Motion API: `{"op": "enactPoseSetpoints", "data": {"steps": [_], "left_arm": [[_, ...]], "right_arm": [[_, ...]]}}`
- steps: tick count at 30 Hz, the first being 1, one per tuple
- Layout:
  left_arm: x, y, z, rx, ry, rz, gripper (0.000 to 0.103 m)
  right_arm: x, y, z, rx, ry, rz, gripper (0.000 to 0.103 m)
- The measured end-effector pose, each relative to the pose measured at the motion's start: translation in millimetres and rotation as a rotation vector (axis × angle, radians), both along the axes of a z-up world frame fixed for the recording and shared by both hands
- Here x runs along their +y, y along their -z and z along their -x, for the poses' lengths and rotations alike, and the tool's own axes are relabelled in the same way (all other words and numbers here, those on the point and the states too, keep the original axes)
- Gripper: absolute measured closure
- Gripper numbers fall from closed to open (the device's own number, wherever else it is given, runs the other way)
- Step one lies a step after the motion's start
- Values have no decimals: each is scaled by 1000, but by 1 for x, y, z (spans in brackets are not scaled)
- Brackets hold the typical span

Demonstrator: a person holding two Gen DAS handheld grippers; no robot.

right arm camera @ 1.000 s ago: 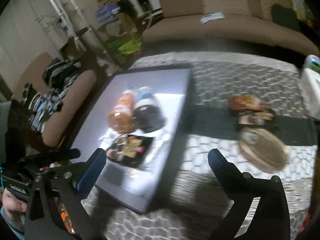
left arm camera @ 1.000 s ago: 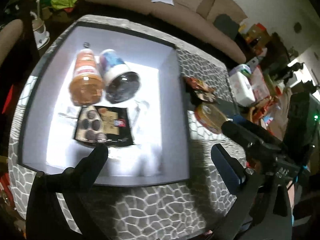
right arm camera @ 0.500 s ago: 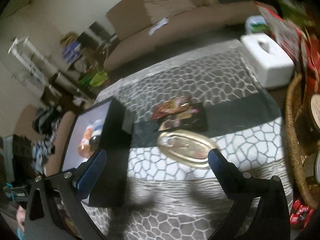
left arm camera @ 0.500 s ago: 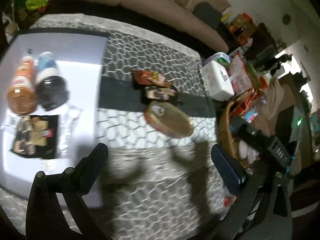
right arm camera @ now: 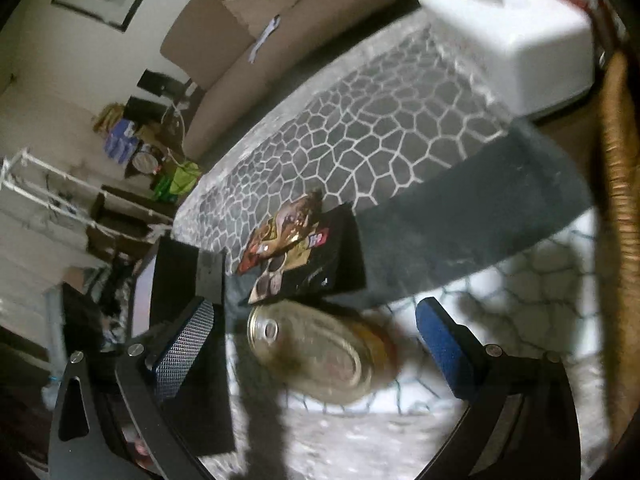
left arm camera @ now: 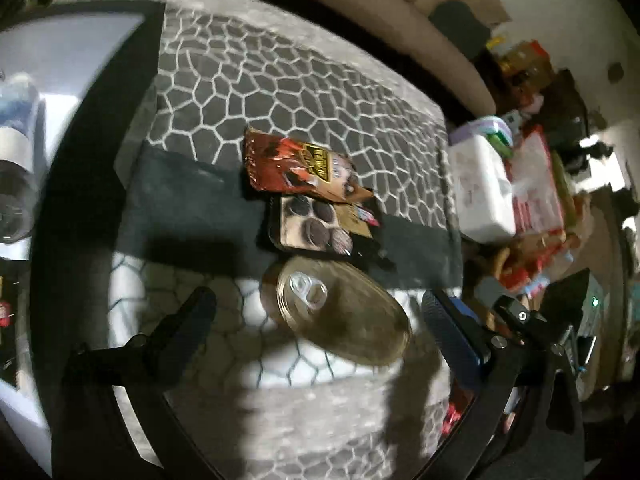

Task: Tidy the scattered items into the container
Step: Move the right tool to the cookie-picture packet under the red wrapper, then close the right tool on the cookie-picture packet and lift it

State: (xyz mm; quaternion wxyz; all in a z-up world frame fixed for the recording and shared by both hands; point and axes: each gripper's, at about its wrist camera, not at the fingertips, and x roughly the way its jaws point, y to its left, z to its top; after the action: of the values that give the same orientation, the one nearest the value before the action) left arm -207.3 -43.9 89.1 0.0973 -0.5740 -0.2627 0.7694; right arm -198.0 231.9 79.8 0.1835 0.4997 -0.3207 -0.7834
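Observation:
An oval gold tin can with a pull tab lies on the patterned cloth; it also shows in the right wrist view. Behind it lie a black cookie pack and a red snack packet. The black-walled container with a white inside is at the left and holds bottles. My left gripper is open, its fingers on either side of the can, above it. My right gripper is open and empty, also astride the can.
A white tissue box stands at the table's right edge beside a wicker basket and cluttered packages. A beige sofa runs behind the table.
Both grippers have swung from over the container to the right and come down close to the tin can, which now sits between their open fingers.

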Motion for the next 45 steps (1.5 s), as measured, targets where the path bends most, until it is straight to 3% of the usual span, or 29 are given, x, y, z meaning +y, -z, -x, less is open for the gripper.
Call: {"op": "enactPoseSetpoints", "data": {"steps": [9, 11, 13, 16, 18, 19, 24, 31, 45], "left_arm": [[-9, 42, 28, -31, -70, -80, 8], [-8, 49, 33, -40, -69, -91, 24], [-8, 60, 37, -65, -75, -124, 32], [-8, 75, 40, -94, -82, -171, 47], [-9, 84, 41, -111, -95, -214, 64], [-9, 87, 41, -121, -103, -243, 77], [-11, 83, 39, -98, -104, -270, 85], [-7, 44, 34, -29, -62, -246, 88], [-27, -54, -20, 82, -40, -234, 88]], "right_arm": [[-11, 43, 35, -48, -11, 70, 9], [-12, 47, 38, -50, -15, 87, 14], [-15, 52, 41, -64, -24, 109, 22], [-19, 57, 45, -76, -40, 104, 47], [-24, 62, 47, -90, -58, 91, 84], [-26, 64, 47, -95, -61, 99, 90], [-24, 58, 42, -68, -61, 98, 94], [-29, 27, 33, -12, -77, 63, 95], [-59, -72, -21, 107, -130, 25, 95]]}}
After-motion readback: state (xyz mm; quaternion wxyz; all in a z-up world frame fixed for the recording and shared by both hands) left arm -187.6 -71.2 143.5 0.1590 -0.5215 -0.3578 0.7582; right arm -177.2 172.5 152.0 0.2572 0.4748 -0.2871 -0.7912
